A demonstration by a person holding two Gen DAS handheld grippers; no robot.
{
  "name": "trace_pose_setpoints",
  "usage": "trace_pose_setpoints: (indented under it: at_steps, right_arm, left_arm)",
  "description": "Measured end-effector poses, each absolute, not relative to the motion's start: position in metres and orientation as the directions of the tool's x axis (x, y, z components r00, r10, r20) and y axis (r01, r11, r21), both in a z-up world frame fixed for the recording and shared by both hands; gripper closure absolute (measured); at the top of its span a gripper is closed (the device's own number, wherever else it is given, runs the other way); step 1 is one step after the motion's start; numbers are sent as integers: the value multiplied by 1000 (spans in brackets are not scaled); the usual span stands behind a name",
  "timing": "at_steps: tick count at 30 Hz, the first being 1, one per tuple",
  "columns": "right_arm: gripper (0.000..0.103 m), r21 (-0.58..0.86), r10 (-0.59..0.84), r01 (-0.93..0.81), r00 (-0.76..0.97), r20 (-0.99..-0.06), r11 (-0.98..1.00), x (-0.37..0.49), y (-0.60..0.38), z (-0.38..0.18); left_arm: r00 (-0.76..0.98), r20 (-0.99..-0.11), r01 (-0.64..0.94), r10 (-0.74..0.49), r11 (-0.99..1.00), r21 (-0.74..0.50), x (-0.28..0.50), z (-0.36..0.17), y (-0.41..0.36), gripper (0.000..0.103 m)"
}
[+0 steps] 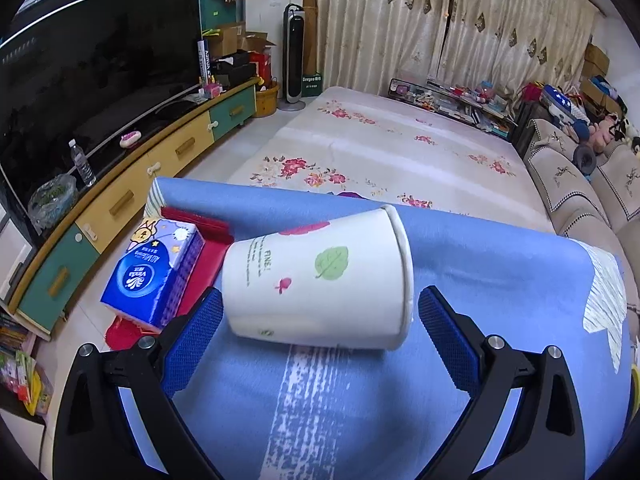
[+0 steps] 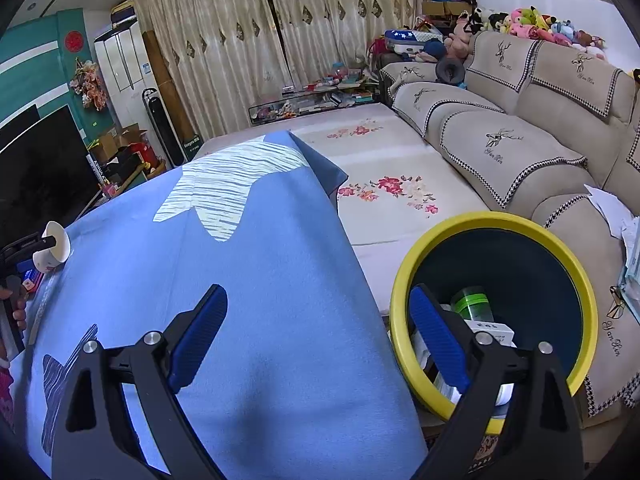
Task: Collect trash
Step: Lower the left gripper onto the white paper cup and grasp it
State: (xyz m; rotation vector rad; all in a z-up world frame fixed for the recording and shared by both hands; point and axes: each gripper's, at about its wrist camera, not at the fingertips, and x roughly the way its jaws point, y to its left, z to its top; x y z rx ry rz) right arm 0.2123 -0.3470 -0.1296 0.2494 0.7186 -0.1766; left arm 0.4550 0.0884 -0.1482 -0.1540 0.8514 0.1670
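Left wrist view: the left hand-held gripper (image 1: 320,332) is seen spread wide around a paper cup (image 1: 320,280) lying on its side on the blue-covered table (image 1: 500,272), its pads apart from the cup. A tissue pack (image 1: 154,272) lies just left. Right wrist view: the right hand-held gripper (image 2: 318,340) is spread and empty; a yellow-rimmed bin (image 2: 496,312) is seen at right.

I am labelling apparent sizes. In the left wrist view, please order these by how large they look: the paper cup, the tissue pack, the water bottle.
1. paper cup, lying on its side nearest the camera, so nearness inflates it
2. tissue pack
3. water bottle, far off on the TV cabinet, so its small look is partly distance
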Motion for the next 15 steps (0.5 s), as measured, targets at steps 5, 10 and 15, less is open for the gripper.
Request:
trace_pose_setpoints:
  at_steps: [5,10,15]
  right_arm:
    - [15,168,-62,237,731,-680,957,215,-348,-131]
    - [15,169,-60,235,732,-679,957,214,-347,-130]
    - [15,170,-60,237,731,-680,957,214,-347,-131]
  left_arm:
    - [637,-766,-225,87,971,-76,471,-152,95,7]
    - [625,-776,-221,86,973,-70,474,-157,94,20]
    - [643,-762,-203,73,976,-78,469,-154,87,20]
